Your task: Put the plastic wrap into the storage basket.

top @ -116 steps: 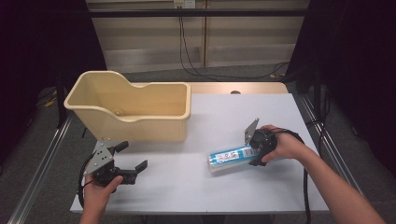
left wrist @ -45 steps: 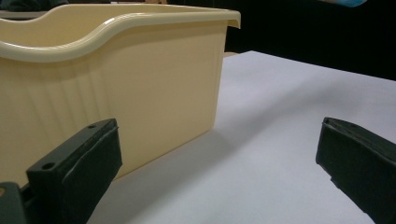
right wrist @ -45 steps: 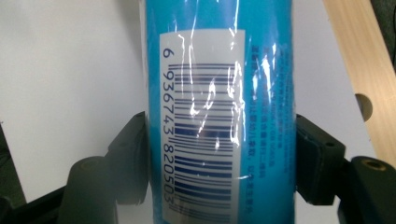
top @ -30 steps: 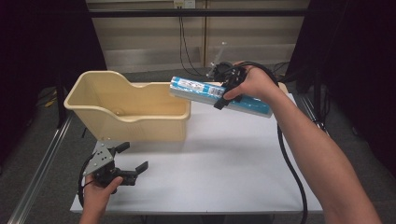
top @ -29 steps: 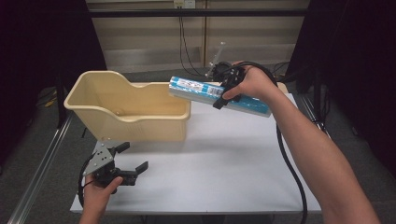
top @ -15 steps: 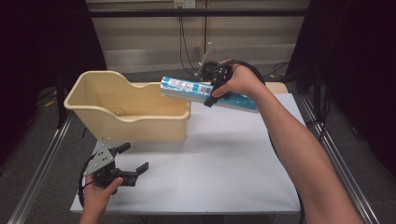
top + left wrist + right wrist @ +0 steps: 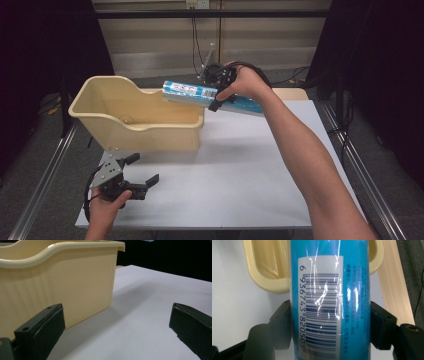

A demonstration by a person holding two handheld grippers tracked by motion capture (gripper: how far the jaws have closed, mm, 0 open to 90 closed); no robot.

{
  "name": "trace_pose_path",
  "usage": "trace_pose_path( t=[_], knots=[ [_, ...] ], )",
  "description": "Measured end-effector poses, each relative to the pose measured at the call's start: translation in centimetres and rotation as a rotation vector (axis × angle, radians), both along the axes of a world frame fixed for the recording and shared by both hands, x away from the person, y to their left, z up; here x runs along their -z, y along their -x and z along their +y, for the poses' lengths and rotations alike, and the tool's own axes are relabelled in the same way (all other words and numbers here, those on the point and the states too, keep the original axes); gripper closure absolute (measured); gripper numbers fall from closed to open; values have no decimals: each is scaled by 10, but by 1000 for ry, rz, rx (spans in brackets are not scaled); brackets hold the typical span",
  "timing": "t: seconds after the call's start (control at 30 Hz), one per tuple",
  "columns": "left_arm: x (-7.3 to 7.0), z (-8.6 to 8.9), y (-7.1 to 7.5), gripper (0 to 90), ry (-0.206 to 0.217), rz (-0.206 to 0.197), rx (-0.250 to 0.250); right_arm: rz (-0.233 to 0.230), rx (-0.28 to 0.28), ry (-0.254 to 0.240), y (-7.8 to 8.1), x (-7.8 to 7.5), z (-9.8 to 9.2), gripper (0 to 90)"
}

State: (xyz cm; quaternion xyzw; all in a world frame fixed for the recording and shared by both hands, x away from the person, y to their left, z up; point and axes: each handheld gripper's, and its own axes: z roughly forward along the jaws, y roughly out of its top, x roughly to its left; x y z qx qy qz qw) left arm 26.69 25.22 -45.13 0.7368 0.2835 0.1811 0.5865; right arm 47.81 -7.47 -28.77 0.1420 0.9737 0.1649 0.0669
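right gripper (image 7: 218, 95): my jaws clamp the blue packet (image 7: 192, 92) mid-length, so its free end leads over the beige bin (image 7: 120, 132) rim | left gripper (image 7: 131, 176): jaws wide apart, holding nothing, parked on the table (image 7: 240, 175) out of the way

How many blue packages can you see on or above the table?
1: the blue package, clamped in the right gripper, held above the right end of the beige bin. None visible inside the bin.

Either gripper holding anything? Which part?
Right gripper clamps the blue tube around its middle, barcode side facing its camera. Left gripper holds nothing, jaws open.
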Motion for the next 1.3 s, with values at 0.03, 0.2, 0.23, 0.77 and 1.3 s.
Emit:
trace_pose_path(
  t=[0.03, 0.2, 0.23, 0.77, 1.3],
  knots=[
    [0, -1, 0, 1, 5, -1, -3, 1, 5, 1, -1, 0, 1, 316],
    [0, -2, -1, 1, -2, -7, 3, -10, -13, 10, -6, 0, 11, 316],
    [0, -2, -1, 1, -2, -7, 3, -10, -13, 10, -6, 0, 11, 316],
    [1, -2, -1, 1, -12, -5, 13, 12, -47, 10, -11, 10, 34, 315],
    [1, -2, -3, 1, -31, -8, 16, 9, -44, -57, -16, 11, 45, 315]
  ],
)
